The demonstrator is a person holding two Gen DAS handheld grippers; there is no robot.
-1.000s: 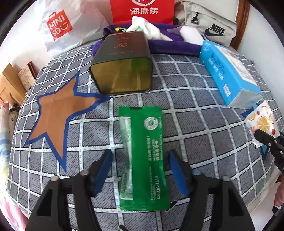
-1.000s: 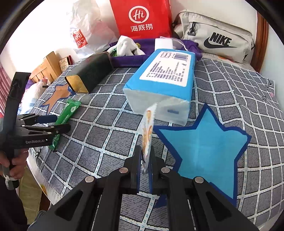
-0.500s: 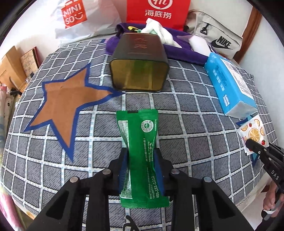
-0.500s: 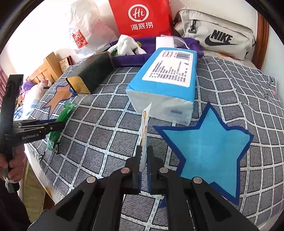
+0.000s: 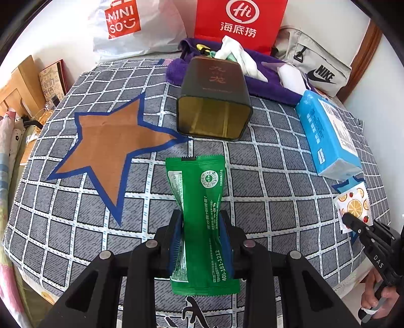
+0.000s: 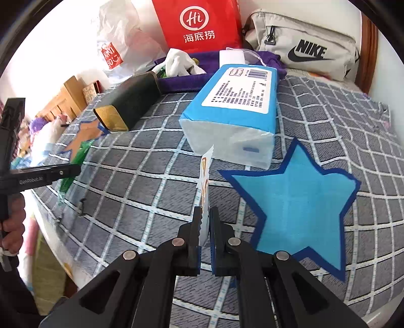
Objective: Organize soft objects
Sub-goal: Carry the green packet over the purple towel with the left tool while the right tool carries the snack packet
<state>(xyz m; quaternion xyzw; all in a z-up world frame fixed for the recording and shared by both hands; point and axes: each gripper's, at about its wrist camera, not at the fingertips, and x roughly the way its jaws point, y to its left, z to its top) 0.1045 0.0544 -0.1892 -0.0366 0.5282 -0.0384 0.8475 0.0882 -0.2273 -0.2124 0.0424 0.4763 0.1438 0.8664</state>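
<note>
My left gripper [image 5: 200,217] is shut on a green soft packet [image 5: 199,201] and holds it above the checked cloth, in front of the dark open tin [image 5: 214,106]. My right gripper [image 6: 205,214] is shut on a small white sachet with fruit print [image 6: 205,176], held edge-on and upright. The sachet also shows in the left wrist view [image 5: 353,204], held by the right gripper [image 5: 349,218]. The left gripper [image 6: 73,170] and green packet [image 6: 75,161] show at the left of the right wrist view.
A blue tissue pack [image 6: 237,111] lies beside a blue star patch [image 6: 298,196]. An orange star patch [image 5: 111,141] lies left of the tin. A purple towel [image 5: 265,85], red bag [image 5: 240,22], white bag [image 5: 131,25] and grey Nike pouch [image 6: 303,53] line the back.
My left gripper closed on the green packet and lifted it off the cloth. My right gripper kept hold of the sachet and moved slightly.
</note>
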